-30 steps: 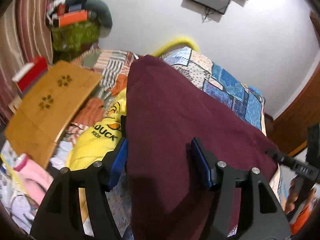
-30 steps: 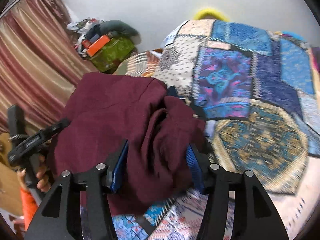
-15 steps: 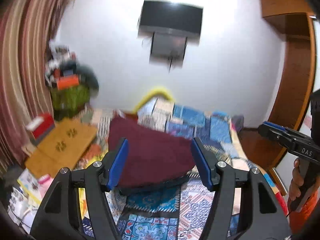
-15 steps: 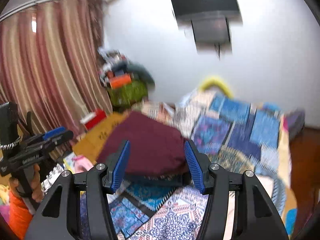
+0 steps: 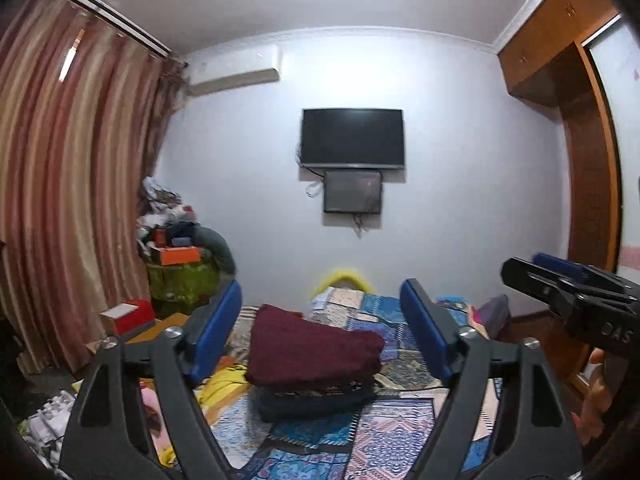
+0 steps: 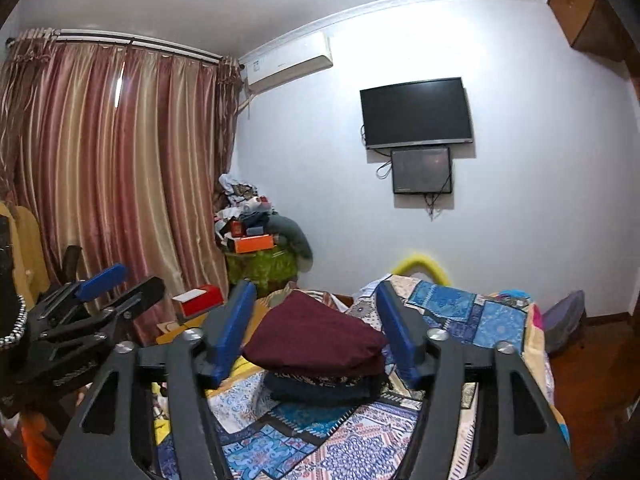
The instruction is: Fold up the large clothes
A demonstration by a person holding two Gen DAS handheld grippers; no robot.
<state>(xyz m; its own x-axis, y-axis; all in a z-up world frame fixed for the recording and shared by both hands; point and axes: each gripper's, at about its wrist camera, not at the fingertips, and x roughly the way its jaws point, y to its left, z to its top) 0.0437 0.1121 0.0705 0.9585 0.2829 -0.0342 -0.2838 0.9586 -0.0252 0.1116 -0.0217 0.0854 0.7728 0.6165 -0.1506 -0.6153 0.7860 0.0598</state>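
A folded maroon garment [image 5: 312,354] lies on top of a small stack of folded dark clothes [image 5: 316,400] on the bed; it also shows in the right wrist view [image 6: 316,338]. My left gripper [image 5: 320,332] is open and empty, held back from the stack and above it. My right gripper [image 6: 316,332] is open and empty, also back from the stack. The right gripper shows at the right edge of the left wrist view [image 5: 568,292]. The left gripper shows at the left edge of the right wrist view [image 6: 100,300].
The bed has a patchwork quilt [image 6: 460,312]. A yellow garment [image 5: 224,384] lies left of the stack. A wooden board [image 6: 180,330], a red box [image 6: 198,298] and a cluttered green bin [image 5: 180,276] stand by the curtain [image 5: 60,200]. A wardrobe [image 5: 588,160] is at the right.
Both grippers let go of the maroon garment and pulled back and up. The garment now lies folded on the stack.
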